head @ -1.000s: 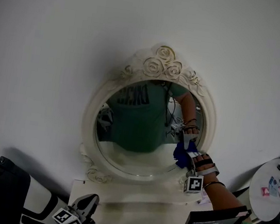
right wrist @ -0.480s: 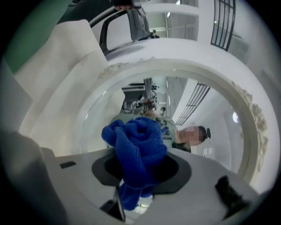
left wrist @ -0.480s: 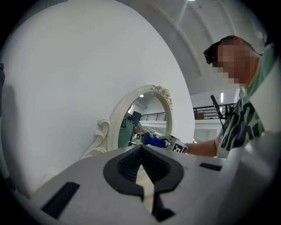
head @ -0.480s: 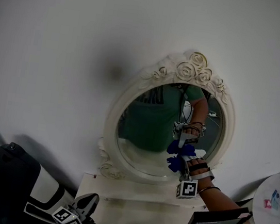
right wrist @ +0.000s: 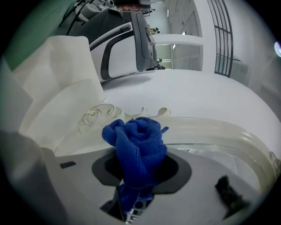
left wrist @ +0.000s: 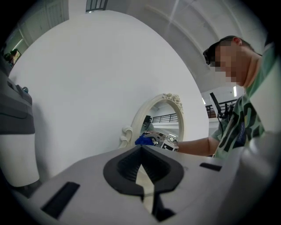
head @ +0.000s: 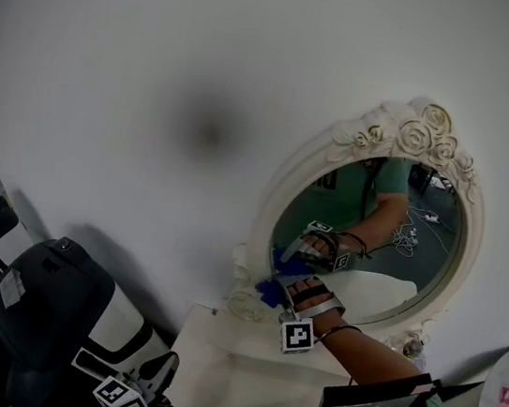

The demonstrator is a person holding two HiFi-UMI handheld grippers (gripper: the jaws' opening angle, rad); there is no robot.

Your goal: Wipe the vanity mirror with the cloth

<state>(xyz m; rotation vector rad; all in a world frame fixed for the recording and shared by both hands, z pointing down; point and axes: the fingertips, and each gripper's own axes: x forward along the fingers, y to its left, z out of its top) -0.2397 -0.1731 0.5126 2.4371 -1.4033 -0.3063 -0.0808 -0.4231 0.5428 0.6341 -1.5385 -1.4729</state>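
Observation:
The oval vanity mirror (head: 392,237) hangs in a white ornate frame (head: 267,214) topped with carved roses. My right gripper (head: 282,285) is shut on a bunched blue cloth (head: 271,291), which presses against the lower left edge of the glass by the frame's scroll. In the right gripper view the cloth (right wrist: 138,140) bulges out of the gripper (right wrist: 136,193), with the frame (right wrist: 206,129) right behind it. My left gripper (head: 158,373) is low over the table, away from the mirror. In its own view the left gripper (left wrist: 142,189) is shut and holds nothing, with the mirror (left wrist: 160,116) and cloth (left wrist: 144,140) ahead.
A white vanity top (head: 213,353) lies below the mirror. A black and white chair-like object (head: 49,309) stands at the left. A small screen (head: 371,405) sits near the person's chest, and a round white table (head: 507,387) is at the far right. A plain white wall surrounds the mirror.
My right gripper has dragged the cloth from the lower right of the glass across to its lower left edge. The head view has swung left, so the mirror sits further right. The left gripper stayed put.

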